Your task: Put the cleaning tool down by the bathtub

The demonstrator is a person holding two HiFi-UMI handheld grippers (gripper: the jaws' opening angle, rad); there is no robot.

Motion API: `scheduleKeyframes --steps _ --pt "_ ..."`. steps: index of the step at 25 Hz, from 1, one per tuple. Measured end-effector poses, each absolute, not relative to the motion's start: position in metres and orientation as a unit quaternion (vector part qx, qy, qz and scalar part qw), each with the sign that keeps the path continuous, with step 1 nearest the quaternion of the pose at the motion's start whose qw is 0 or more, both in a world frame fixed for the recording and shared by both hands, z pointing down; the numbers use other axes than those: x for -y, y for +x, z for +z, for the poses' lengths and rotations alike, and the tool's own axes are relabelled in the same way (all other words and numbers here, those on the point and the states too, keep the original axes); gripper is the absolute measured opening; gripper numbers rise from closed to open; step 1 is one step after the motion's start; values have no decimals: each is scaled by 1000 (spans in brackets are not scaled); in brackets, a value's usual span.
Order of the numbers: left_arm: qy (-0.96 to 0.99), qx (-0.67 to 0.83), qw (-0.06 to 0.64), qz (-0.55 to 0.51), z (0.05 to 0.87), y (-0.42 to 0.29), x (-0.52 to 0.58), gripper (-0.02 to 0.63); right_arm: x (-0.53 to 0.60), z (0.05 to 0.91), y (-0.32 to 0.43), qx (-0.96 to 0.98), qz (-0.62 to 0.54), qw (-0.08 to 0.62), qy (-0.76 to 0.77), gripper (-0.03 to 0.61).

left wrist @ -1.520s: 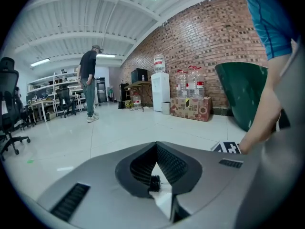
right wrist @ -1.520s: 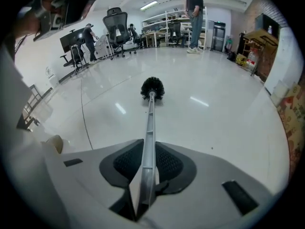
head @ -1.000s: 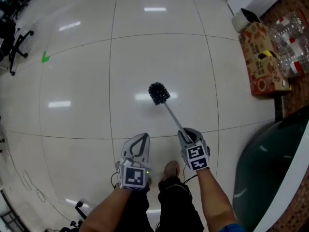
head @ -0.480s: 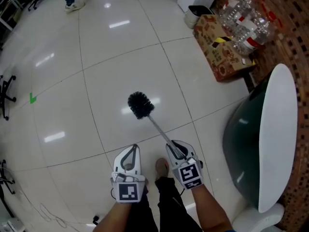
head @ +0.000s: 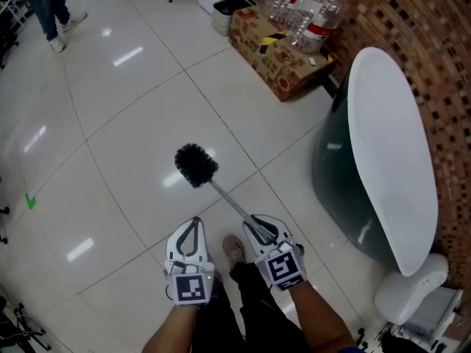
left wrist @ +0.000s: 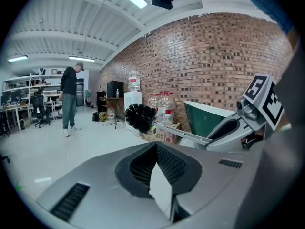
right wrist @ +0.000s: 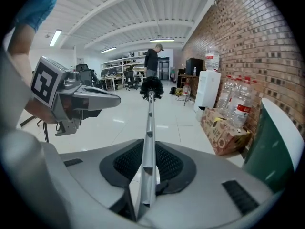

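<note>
The cleaning tool is a toilet brush with a black bristle head point(head: 196, 165) and a thin grey handle point(head: 232, 203). My right gripper point(head: 259, 230) is shut on the near end of the handle and holds the brush out over the white floor, clear of it. In the right gripper view the handle point(right wrist: 148, 142) runs out between the pads to the brush head point(right wrist: 151, 87). My left gripper point(head: 193, 226) hangs beside it, shut and empty. The bathtub point(head: 383, 153), dark green with a white rim, stands to the right, apart from the brush.
A cardboard box point(head: 276, 54), large water bottles point(head: 302, 2) and a white bin point(head: 224, 13) stand along the brick wall point(head: 434, 50) beyond the tub. A person's legs point(head: 48, 13) show at the far left. A white fixture point(head: 408, 296) sits at the tub's near end.
The view has swung toward the bathtub, which now shows in full at the right. Both grippers have risen together, and the brush stays in the right gripper's hold.
</note>
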State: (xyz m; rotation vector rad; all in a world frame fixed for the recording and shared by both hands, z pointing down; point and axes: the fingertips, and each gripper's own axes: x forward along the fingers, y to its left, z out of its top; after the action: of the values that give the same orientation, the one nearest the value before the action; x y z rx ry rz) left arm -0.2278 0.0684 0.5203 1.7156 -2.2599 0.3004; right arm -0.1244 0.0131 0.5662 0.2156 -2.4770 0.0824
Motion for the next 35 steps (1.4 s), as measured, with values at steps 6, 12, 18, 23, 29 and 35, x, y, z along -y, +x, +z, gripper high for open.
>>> scheduleKeyframes --steps 6,12,18,23,29,35 --pt "658 734 141 95 492 -171 -31 0 10 540 -67 930 43 335 144 95" --pt "720 674 111 124 479 -116 -1 0 32 533 -8 923 45 333 187 95" --pt "740 647 98 157 474 -58 13 0 33 554 66 915 78 340 202 95" --pt "742 637 107 179 489 18 59 0 68 572 147 906 90 355 213 95" --pt "792 577 104 171 490 154 99 0 94 603 277 871 103 422 231 95" --pt "802 552 112 199 501 229 119 0 103 638 372 848 114 470 216 95"
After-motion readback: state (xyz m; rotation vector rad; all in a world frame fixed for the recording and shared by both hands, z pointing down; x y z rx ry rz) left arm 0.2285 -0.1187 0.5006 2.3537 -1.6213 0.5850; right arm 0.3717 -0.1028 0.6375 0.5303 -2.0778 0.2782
